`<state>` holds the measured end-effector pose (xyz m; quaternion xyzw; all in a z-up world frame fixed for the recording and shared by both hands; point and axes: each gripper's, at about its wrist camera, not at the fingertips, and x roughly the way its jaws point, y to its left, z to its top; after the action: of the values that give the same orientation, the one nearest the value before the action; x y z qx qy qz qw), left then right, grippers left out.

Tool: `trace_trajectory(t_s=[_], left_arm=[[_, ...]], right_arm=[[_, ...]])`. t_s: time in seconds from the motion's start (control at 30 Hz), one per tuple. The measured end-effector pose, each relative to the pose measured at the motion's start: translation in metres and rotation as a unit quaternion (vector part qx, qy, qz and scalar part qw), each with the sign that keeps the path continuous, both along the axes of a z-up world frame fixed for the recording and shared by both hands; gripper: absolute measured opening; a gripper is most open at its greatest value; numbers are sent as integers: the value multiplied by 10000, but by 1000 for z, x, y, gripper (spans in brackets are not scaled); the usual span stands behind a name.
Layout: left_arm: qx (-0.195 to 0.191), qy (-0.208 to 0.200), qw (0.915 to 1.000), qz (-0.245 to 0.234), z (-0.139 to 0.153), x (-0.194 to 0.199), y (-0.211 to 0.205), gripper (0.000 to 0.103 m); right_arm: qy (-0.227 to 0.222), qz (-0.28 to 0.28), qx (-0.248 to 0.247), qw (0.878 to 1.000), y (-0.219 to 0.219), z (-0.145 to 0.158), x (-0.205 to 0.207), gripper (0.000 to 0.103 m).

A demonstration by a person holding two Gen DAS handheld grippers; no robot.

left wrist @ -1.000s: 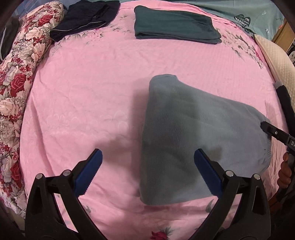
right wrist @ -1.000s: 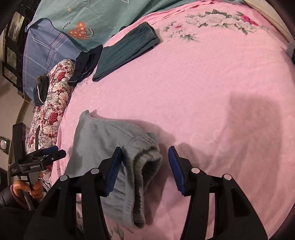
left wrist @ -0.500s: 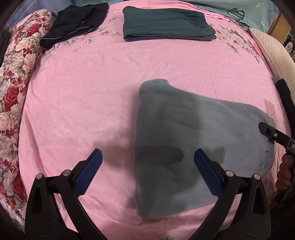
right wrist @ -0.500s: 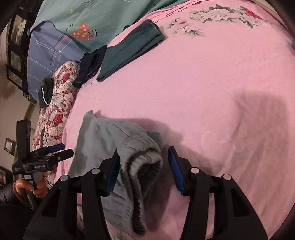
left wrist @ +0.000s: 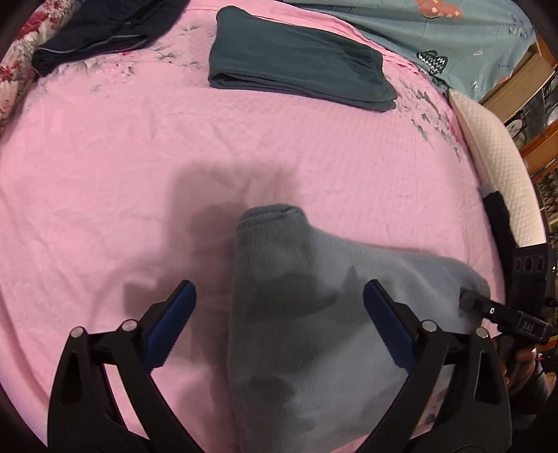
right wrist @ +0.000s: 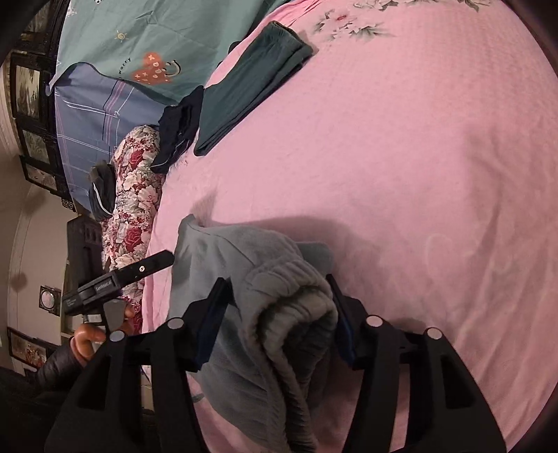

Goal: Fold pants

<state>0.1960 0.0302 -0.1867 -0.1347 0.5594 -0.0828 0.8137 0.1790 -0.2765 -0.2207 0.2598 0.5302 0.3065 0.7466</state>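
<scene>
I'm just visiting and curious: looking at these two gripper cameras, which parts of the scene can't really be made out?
- Near end of the grey pants: left wrist view, cut off by the bottom edge and the left gripper, whose jaws are closing.
- Pants waistband: right wrist view, its sides hidden behind the right gripper, whose jaws are opening around it.
- Person's hand: mostly hidden by the handle.
- Navy garment: cut off by the top edge.

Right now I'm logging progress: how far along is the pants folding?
Done: green pants and dark pants lie folded. In hand: grey pants, doubled over; right gripper opening around the waistband, left gripper closing above them. Left: final fold.
</scene>
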Motion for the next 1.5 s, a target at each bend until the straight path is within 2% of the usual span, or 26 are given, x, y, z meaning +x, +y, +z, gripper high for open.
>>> trace_trajectory(t_s=[0.1,0.17,0.3,0.4,0.5,0.6,0.67,0.77,0.87,0.97,1.0,1.03,1.1,1.17,1.23,1.3,1.33,1.37,1.4,1.43,1.5], left_arm=[[-297,73,9995,-119,-6,8,2,78],[-344,148,9991,-208,-8,8,0,72],[-399,113,9982,-428,2,-13,5,72],[-228,287,9976,-588,-1,-43,15,73],[-474,685,9949,-575,-14,-71,25,73],[-463,630,9948,-647,-15,-88,21,73],[-587,634,9944,-603,-15,-88,18,72],[-733,628,9926,-731,-15,-84,4,59],[-381,509,9942,-873,-12,-86,-9,56],[-260,486,9960,-699,-9,-89,-2,35],[-269,479,9964,-639,-8,-90,0,31],[-305,460,9967,-590,-7,-90,3,30],[-274,510,9969,-532,-11,-91,4,29],[-337,658,9965,-382,-16,-90,8,36],[-466,738,9958,-284,-17,-89,10,41],[-566,824,9946,-260,-19,-85,8,55],[-582,844,9944,-263,-18,-83,5,57],[-479,825,9951,-277,-16,-82,1,57],[-292,761,9960,-355,-14,-82,-6,56],[-158,713,9965,-415,-12,-83,-10,54],[90,652,9967,-480,-9,-84,-16,42]], right_arm=[[103,11,-10,9999,2,1,2,63],[140,14,-29,9999,3,2,3,63],[116,57,-272,9995,9,6,3,63],[80,137,-426,9990,13,8,4,63],[153,154,-348,9992,11,7,7,63],[178,148,-338,9992,11,7,7,63],[164,172,-390,9990,12,8,7,63],[120,169,-502,9985,16,11,6,63],[49,175,-726,9972,20,13,5,56],[47,130,-823,9965,17,13,5,40],[47,111,-749,9971,14,14,5,34],[41,106,-673,9977,11,16,5,29],[-18,161,-677,9976,10,19,3,28],[-12,192,-718,9972,11,17,4,29],[115,174,-693,9974,11,13,7,37],[220,160,-584,9979,10,8,10,52],[223,180,-432,9987,9,7,10,57],[219,191,-353,9990,9,8,11,57],[207,197,-375,9989,10,9,11,56],[172,236,-458,9985,12,11,11,45],[123,262,-589,9978,14,12,9,32]])
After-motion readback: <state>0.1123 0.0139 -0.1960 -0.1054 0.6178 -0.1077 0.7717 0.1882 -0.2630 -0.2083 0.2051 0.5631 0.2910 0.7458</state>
